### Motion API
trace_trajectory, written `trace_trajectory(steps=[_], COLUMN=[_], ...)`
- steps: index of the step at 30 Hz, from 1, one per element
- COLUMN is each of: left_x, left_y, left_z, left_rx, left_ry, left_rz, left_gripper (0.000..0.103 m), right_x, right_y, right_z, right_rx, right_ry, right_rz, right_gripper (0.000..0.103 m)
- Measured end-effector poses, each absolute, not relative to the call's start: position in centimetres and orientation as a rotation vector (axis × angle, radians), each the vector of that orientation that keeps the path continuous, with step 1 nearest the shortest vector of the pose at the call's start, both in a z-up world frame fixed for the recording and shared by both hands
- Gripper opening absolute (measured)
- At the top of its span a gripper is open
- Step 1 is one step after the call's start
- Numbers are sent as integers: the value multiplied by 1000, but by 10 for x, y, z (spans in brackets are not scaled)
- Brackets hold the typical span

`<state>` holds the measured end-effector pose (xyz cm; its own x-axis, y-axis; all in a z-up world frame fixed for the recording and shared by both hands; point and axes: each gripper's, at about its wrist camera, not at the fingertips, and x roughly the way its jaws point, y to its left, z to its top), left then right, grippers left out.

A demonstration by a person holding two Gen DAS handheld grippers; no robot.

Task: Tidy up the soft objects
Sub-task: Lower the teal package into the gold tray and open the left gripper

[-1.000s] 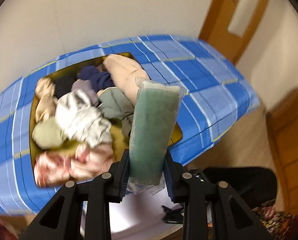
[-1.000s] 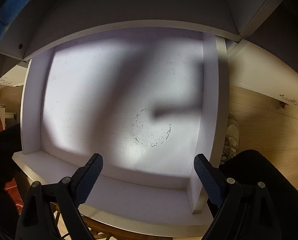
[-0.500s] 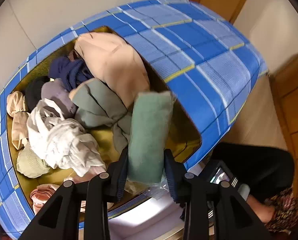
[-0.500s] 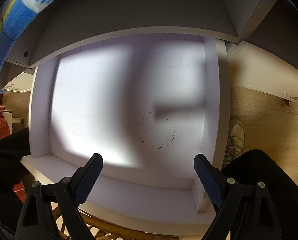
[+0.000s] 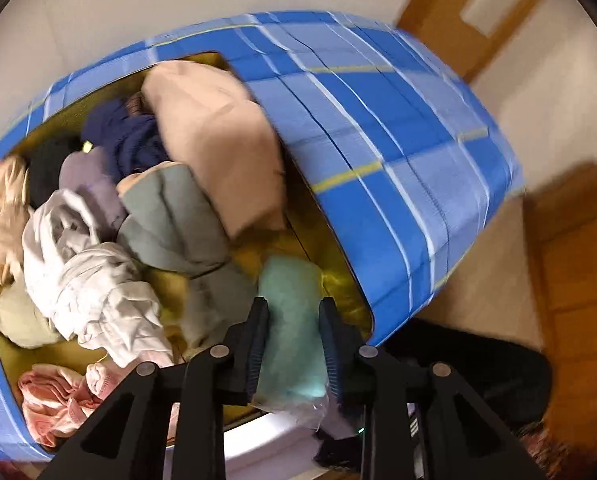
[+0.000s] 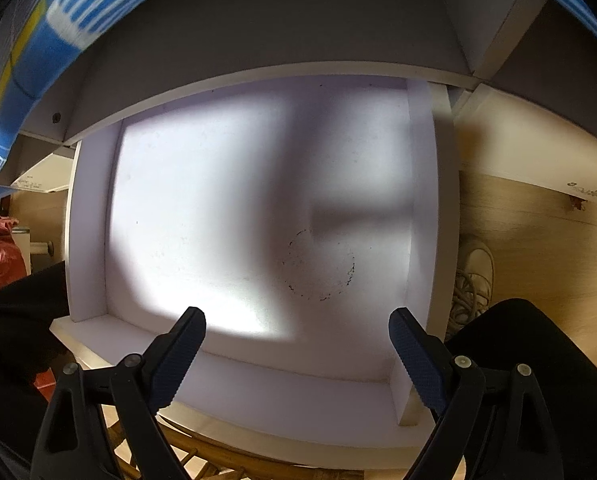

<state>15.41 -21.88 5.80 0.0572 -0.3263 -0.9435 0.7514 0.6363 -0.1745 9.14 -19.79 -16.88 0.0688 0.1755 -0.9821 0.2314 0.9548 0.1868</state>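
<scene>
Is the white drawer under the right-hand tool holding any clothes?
No, the white drawer shows only its bare, speckled floor beneath the open right gripper.

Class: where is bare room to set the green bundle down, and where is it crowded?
Free: the white drawer, bare between its walls; the bin's yellow floor beside the green bundle. Crowded: the bin's left, heaped with clothes.

- Between the fingers of our left gripper (image 5: 292,344) sits a wrapped folded cloth (image 5: 292,320), its far end in the bin (image 5: 398,184).
- Left of that gripper, 1 heap of clothes (image 5: 98,240) fills the bin.
- Ahead of our right gripper (image 6: 296,354) lies a drawer (image 6: 218,220), under a shelf (image 6: 258,32).
</scene>
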Motion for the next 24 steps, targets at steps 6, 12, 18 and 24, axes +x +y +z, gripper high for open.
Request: trace_trajectory(steps=[6, 12, 18, 24], left_x=[157, 149, 130, 137], left_y=[-220, -202, -170, -178], left_z=[48, 55, 73, 49], left_rx=[514, 473, 452, 492], left_ry=[1205, 1113, 1041, 1106], left_rz=[-772, -798, -790, -745], left_gripper=[28, 29, 30, 23], right_x=[92, 92, 91, 91], right_y=[-195, -196, -196, -195], right_z=[-168, -167, -166, -166], right_rx=[330, 350, 345, 342], right_ry=[1506, 1501, 1498, 1496], right_rz=[-32, -41, -41, -41], right_gripper=[93, 93, 93, 93])
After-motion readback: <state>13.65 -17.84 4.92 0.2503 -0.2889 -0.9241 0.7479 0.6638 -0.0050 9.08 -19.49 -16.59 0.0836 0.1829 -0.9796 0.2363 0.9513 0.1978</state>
